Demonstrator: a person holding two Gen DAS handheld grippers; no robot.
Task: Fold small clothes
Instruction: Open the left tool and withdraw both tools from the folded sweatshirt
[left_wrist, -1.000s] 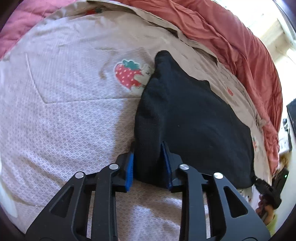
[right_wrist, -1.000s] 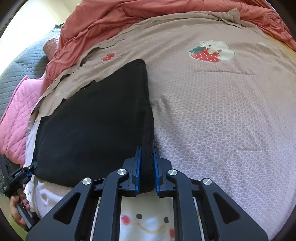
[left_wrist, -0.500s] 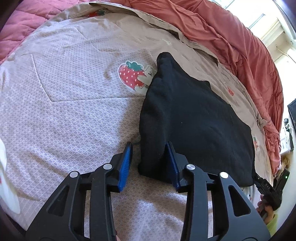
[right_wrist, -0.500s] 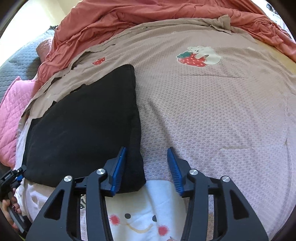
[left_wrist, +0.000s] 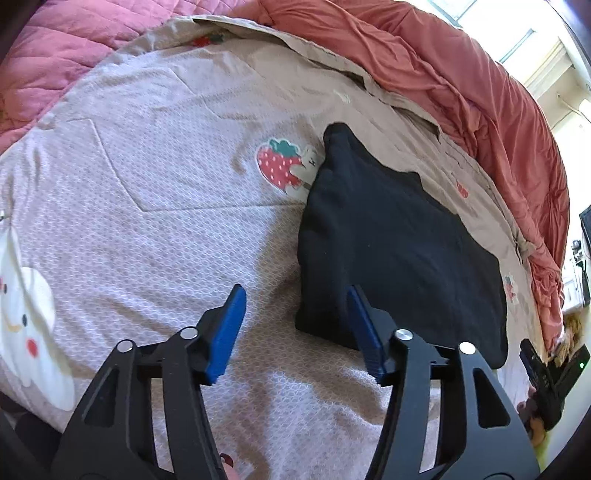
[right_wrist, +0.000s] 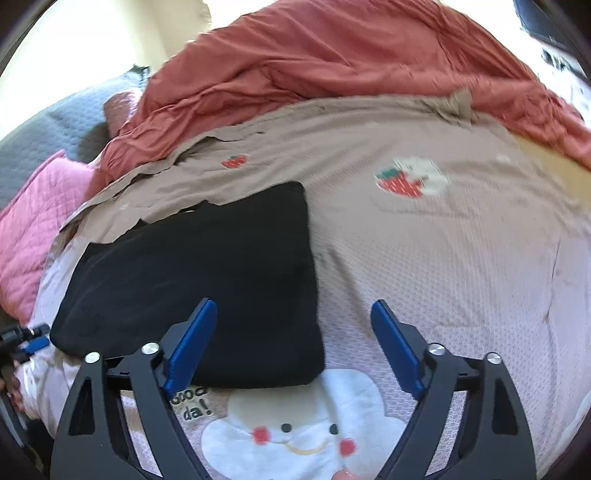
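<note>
On my left, my left gripper (left_wrist: 297, 328) stands with its blue pads (left_wrist: 227, 328) spread; its jaws have just been opening, and nothing is pinched between them. The near corner of the black garment (left_wrist: 399, 251) lies in the gap close to the right-hand pad, loose on the cover, not pressed by either pad. From this side the garment lies flat and folded on the pale patterned bedspread (left_wrist: 166, 221), its far tip just beside the strawberry patch (left_wrist: 280, 168). A white cloud face (left_wrist: 26, 317) shows at the left edge, the rust-red blanket (left_wrist: 461, 92) heaps along the far side, and a pink quilt (left_wrist: 55, 66) fills the top left corner.

To the right, my right gripper (right_wrist: 295, 345) is released too: its jaws have just been opening and now stand very wide. The left pad (right_wrist: 192, 347) hovers over the garment's (right_wrist: 207, 280) near edge, the right pad is over bare bedspread (right_wrist: 461, 258); neither presses on the cloth. The garment's near right corner touches the top of the cloud face (right_wrist: 295, 435) printed just below. At the far left edge my other gripper (right_wrist: 22, 339) is only partly in sight
</note>
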